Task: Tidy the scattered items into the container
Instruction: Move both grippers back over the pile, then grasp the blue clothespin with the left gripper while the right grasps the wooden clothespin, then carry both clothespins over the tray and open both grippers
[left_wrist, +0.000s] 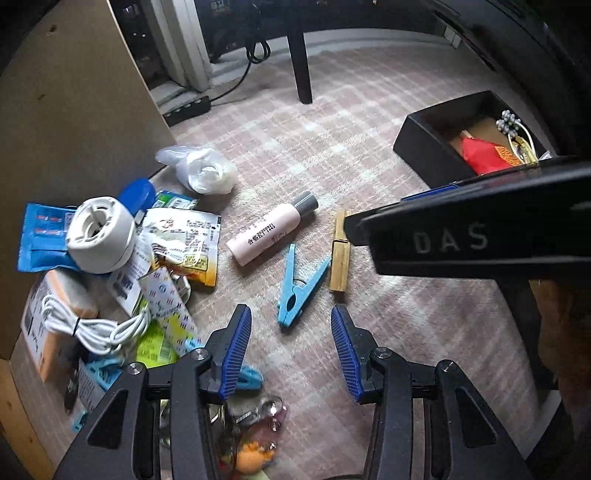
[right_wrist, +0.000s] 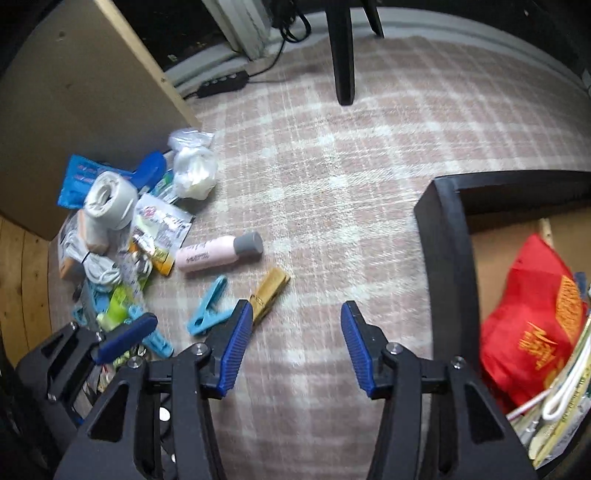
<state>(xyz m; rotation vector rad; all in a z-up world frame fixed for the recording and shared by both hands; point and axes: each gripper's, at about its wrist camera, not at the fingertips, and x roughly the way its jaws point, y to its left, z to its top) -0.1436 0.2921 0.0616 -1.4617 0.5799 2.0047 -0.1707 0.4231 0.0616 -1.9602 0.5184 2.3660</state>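
My left gripper (left_wrist: 291, 328) is open and empty, just above a light blue clothes peg (left_wrist: 299, 286) on the carpet. A pink bottle (left_wrist: 271, 229) with a grey cap and a wooden peg (left_wrist: 340, 254) lie beyond it. My right gripper (right_wrist: 295, 325) is open and empty over bare carpet, left of the black box (right_wrist: 447, 266), which holds a red bag (right_wrist: 532, 332) and cords. The blue peg (right_wrist: 207, 306), wooden peg (right_wrist: 271, 288) and bottle (right_wrist: 218, 253) lie left of it. The right gripper's body crosses the left wrist view (left_wrist: 461, 236).
A pile of packets, a white round device (left_wrist: 99, 236), a white cable (left_wrist: 96, 326) and a plastic bag (left_wrist: 201, 170) lies by a cardboard panel (left_wrist: 74, 110) at left. A black chair leg (left_wrist: 301, 55) and a power strip (left_wrist: 186, 107) stand at the back.
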